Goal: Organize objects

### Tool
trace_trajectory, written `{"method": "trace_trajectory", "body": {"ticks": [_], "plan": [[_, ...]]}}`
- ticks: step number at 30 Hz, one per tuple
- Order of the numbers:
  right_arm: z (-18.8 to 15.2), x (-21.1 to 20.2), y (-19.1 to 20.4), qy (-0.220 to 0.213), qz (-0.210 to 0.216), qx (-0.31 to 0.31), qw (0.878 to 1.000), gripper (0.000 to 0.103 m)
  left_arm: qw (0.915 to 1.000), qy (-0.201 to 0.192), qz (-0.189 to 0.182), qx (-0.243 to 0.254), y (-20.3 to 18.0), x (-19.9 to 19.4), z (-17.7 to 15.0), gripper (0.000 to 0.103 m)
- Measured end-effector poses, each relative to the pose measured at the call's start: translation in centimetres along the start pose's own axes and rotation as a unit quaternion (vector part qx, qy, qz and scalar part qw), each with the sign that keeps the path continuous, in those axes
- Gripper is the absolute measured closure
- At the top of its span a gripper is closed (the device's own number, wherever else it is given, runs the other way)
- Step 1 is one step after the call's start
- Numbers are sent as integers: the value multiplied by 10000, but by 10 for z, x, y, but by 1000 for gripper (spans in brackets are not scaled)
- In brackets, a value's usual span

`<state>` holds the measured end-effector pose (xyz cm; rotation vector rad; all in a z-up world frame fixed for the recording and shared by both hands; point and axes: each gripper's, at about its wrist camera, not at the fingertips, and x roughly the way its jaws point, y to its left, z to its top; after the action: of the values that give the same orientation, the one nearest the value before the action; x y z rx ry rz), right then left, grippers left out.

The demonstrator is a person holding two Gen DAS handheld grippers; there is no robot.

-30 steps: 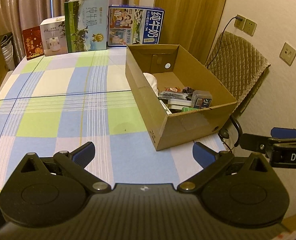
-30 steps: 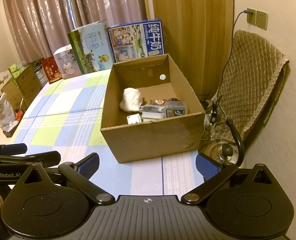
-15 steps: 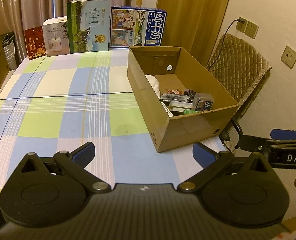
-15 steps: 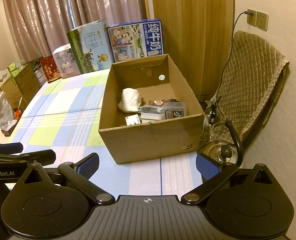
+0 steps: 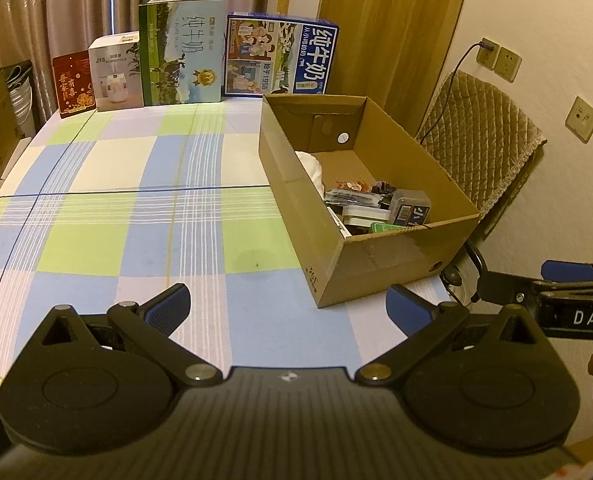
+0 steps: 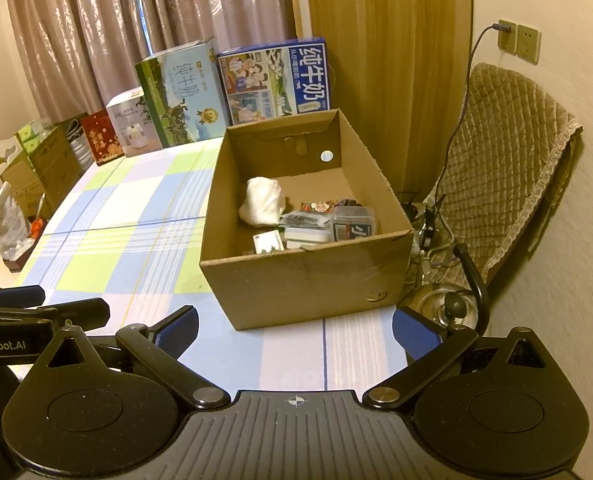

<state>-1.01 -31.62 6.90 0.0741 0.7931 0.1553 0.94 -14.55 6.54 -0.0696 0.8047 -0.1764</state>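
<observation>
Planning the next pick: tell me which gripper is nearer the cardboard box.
Right, slightly. The right gripper faces the cardboard box head-on; the left gripper sits left of its near corner.

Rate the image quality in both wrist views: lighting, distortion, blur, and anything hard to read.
Left wrist view: warm, dim yellow light; fisheye bends the checked tablecloth lines; the cardboard box is sharp, its small contents cluttered and hard to identify. Right wrist view: same warm cast; the wall at the right edge is smeared; the curtains show soft sheen; dark vignette in the corners.
</observation>
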Motion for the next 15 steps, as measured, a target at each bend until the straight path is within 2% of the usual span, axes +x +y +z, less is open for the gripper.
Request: {"method": "trace_trajectory", "body": {"ticks": [15], "plan": [[0,3,2,10,11,-10,10000,2,10000,27,-10,-62,3,3,-1,1]]}}
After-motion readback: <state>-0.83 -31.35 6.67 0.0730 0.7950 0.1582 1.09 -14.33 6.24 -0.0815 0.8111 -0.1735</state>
